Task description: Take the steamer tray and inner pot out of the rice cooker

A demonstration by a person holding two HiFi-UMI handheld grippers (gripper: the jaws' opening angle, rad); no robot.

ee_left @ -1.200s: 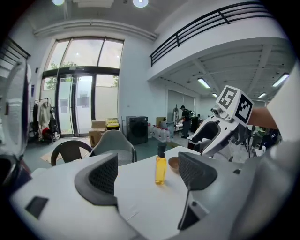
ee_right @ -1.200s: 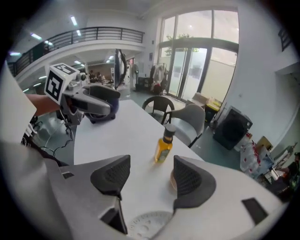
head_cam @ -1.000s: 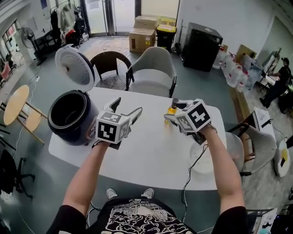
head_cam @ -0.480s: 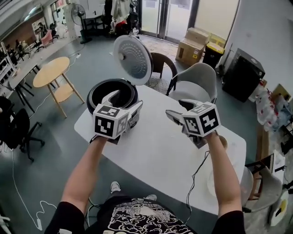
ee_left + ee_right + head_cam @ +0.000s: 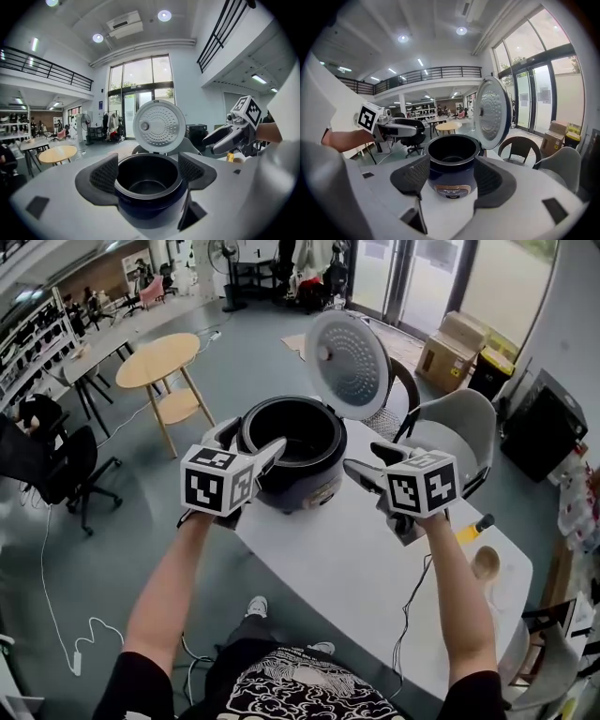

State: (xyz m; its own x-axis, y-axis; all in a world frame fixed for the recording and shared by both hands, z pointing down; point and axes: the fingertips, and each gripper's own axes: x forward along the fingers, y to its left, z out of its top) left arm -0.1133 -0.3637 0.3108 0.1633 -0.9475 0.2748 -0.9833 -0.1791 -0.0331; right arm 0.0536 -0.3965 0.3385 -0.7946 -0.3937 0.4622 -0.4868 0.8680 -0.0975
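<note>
Head view: the rice cooker point(image 5: 298, 479), lid up, stands on the desk point(image 5: 366, 568) close ahead of the left gripper point(image 5: 251, 435) and the right gripper point(image 5: 364, 457)

Left gripper view: jaws wide apart, empty, inner pot point(image 5: 146, 185) framed between them, beyond the tips

Right gripper view: same spread, nothing held, cooker centred ahead; no steamer tray shows. I'd set the jaws on opposite rim edges, then lift straight

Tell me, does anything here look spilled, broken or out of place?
Nothing stands out. The rice cooker stands upright with its lid raised, though it sits close to a corner of the white table.
</note>
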